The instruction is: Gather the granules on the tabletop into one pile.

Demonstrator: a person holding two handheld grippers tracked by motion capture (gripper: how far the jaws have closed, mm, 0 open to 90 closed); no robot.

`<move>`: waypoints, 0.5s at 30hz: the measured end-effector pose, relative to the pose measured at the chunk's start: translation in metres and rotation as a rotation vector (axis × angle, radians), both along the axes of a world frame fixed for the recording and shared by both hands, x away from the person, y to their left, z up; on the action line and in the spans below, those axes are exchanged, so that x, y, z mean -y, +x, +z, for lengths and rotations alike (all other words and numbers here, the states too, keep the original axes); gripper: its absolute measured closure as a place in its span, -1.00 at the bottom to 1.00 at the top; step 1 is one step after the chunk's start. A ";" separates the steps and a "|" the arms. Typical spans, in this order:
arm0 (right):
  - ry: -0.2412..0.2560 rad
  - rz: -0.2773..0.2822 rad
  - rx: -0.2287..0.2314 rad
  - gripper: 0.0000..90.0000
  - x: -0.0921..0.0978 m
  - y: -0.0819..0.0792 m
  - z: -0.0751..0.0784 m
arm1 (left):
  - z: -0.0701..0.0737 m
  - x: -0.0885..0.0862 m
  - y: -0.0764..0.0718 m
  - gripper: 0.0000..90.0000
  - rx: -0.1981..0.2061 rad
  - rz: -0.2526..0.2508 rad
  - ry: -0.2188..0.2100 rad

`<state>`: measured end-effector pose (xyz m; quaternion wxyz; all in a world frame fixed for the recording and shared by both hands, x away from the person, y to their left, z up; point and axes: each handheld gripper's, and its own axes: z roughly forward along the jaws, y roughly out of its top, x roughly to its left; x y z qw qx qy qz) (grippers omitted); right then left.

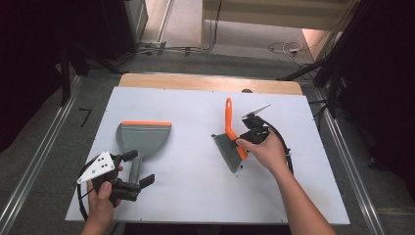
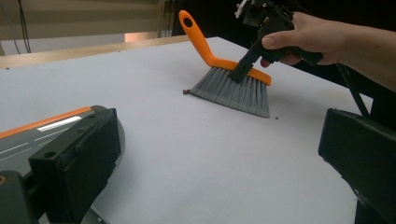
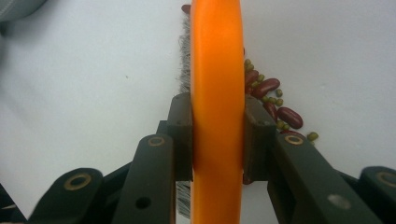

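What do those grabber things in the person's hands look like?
Both are black with two flat blocky jaws. The left gripper carries a pale grey three-cornered plate with black dots; the right gripper has one too. Black cables trail from each. The forearms are bare, no sleeves.

Brush (image 3: 217,93) handle runs off right gripper view at 12 and 6, bristles mostly hidden behind it. Beans (image 3: 273,100) partly tucked behind handle. Dustpan (image 2: 42,128) cropped at 9 in left gripper view, half blocked by near jaw.
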<state>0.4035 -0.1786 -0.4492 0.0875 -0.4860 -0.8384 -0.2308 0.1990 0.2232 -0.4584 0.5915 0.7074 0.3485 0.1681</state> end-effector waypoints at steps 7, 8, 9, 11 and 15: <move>-0.001 -0.006 0.007 0.51 0.004 -0.001 0.001 | 0.001 0.000 0.000 -0.99 0.001 0.002 0.001; 0.006 -0.006 0.005 0.51 0.005 -0.002 0.002 | 0.001 0.000 0.000 -0.99 0.001 0.001 0.002; 0.018 -0.011 -0.002 0.52 0.005 -0.003 0.004 | 0.000 -0.001 0.000 -0.99 0.000 0.001 0.003; 0.018 -0.009 0.015 0.52 0.002 -0.007 0.010 | 0.000 0.000 0.001 -0.99 0.000 0.000 0.001; 0.058 -0.011 0.058 0.52 -0.009 -0.010 0.025 | 0.000 0.001 0.001 -0.99 -0.002 -0.002 0.000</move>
